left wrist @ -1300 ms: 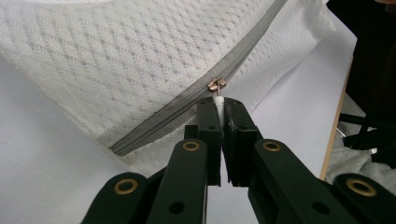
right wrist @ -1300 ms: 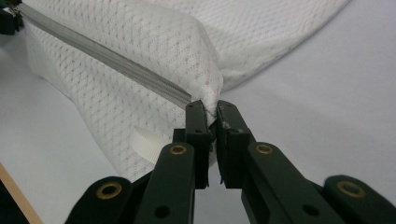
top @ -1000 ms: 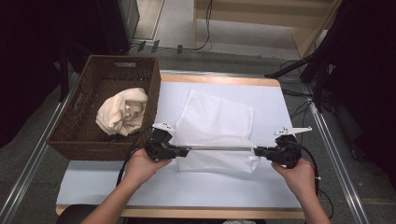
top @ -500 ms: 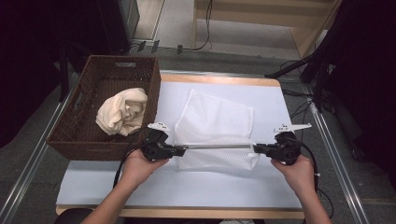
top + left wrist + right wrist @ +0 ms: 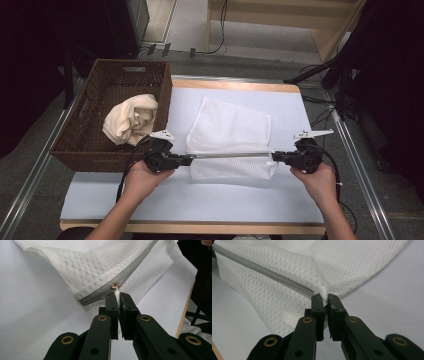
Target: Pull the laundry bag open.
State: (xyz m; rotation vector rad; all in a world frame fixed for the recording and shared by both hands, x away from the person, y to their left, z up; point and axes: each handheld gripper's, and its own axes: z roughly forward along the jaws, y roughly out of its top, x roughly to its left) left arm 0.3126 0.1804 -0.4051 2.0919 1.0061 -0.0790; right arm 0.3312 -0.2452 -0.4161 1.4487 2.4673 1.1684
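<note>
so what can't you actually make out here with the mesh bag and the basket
- Zipper pull tab: left gripper view, hidden between the left tool's jaws.
- Mesh bag contents: high view, too small to tell.
- Cream cloth underside: high view, hidden by the wicker basket wall.

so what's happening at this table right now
A person holds a white mesh zip bag stretched between two grippers on the white table. The left gripper pinches the zipper's pull tab; the right gripper clamps the bag's opposite corner. The grey zipper looks closed. A brown wicker basket holding cream cloth sits alongside.
</note>
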